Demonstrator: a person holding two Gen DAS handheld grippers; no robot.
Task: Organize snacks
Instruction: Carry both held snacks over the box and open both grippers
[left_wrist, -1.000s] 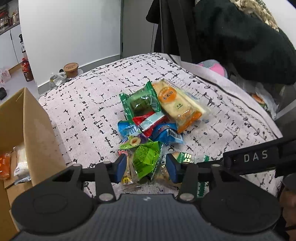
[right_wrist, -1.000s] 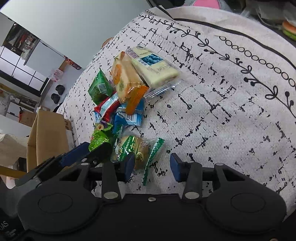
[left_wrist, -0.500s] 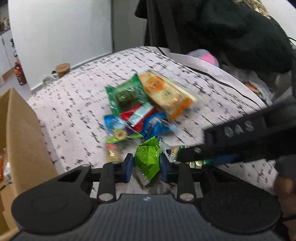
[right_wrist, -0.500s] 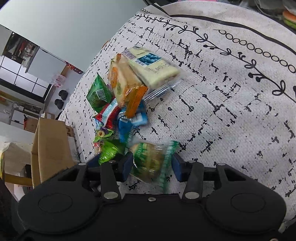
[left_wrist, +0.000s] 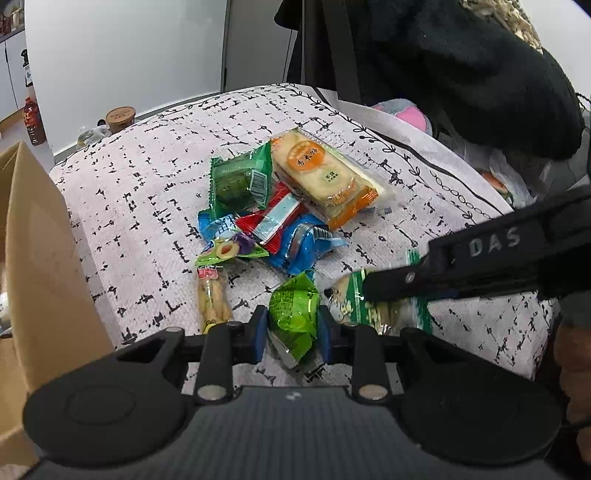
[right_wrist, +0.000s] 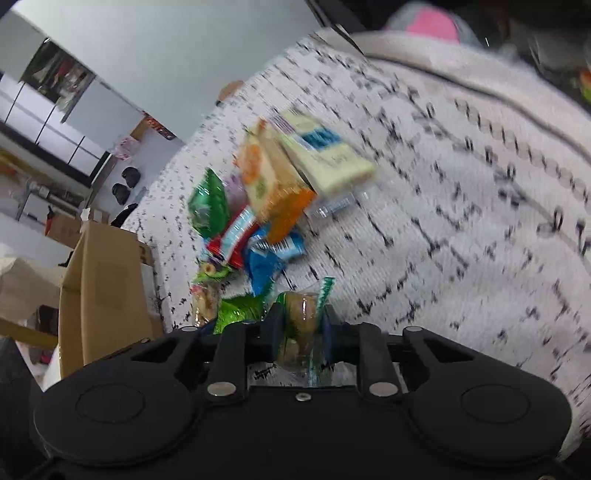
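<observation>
A pile of snack packets (left_wrist: 280, 206) lies on a white table with a black-patterned cloth (left_wrist: 140, 192). My left gripper (left_wrist: 291, 328) is shut on a small bright green packet (left_wrist: 293, 314) at the near edge of the pile. My right gripper (right_wrist: 301, 328) is shut on a clear biscuit packet with green trim (right_wrist: 303, 314); it shows in the left wrist view (left_wrist: 380, 299) just right of my left gripper. A large orange cracker pack (left_wrist: 321, 173) tops the pile. The right wrist view is blurred.
An open cardboard box (left_wrist: 33, 258) stands at the table's left edge, also seen in the right wrist view (right_wrist: 99, 291). A thin clear stick-snack packet (left_wrist: 212, 295) lies by my left fingers. Dark clothing (left_wrist: 461, 62) hangs behind the table at right. A brown-lidded cup (left_wrist: 120, 118) stands beyond the far edge.
Both grippers closed: the left on the green packet, the right on the biscuit packet. Both packets have lifted slightly off the cloth.
</observation>
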